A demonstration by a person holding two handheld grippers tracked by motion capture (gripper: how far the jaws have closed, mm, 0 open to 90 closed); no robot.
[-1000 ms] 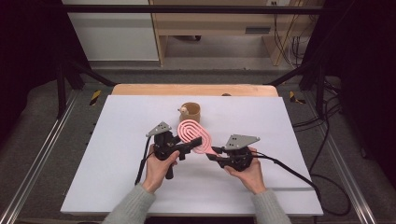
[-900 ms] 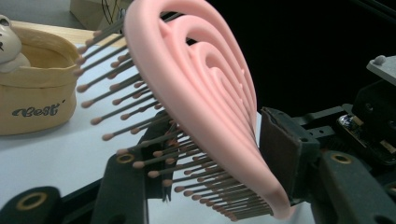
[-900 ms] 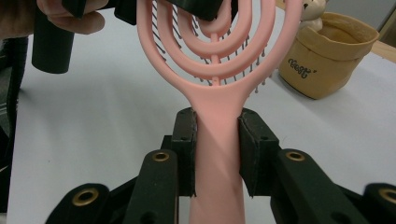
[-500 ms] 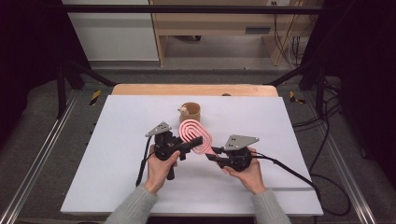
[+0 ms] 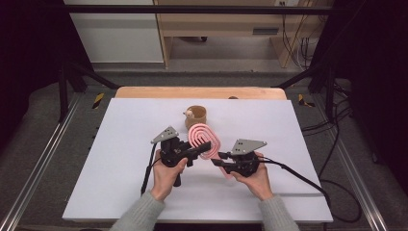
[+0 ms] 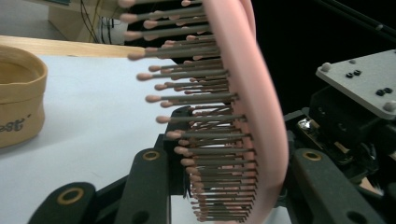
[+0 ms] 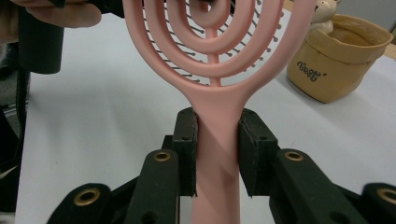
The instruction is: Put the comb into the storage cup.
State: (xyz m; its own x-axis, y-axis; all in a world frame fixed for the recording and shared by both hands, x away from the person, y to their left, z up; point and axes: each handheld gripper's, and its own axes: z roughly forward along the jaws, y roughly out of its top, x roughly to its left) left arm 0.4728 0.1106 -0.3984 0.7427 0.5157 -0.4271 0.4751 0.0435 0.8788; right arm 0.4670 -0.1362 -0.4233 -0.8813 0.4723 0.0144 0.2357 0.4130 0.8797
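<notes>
A pink hairbrush (image 5: 204,136) with a looped open head is held off the white table (image 5: 115,163) between both hands. My right gripper (image 5: 219,159) is shut on its handle; in the right gripper view the pads (image 7: 187,144) clamp the handle (image 7: 217,140) from both sides, the head (image 7: 210,46) rising above. My left gripper (image 5: 204,150) straddles the head: its jaws have just been closing, one pad against the bristle tips (image 6: 187,140) and the other against the pink back (image 6: 268,116).
A tan fabric pouch (image 5: 196,116) stands upright just behind the brush, with a small figure (image 5: 189,114) at its left rim. A wooden strip (image 5: 202,92) edges the table's far side. Cables trail from both grippers toward the front and right.
The left gripper's jaws have drawn in around the brush head. Both hands and the brush stay in about the same place.
</notes>
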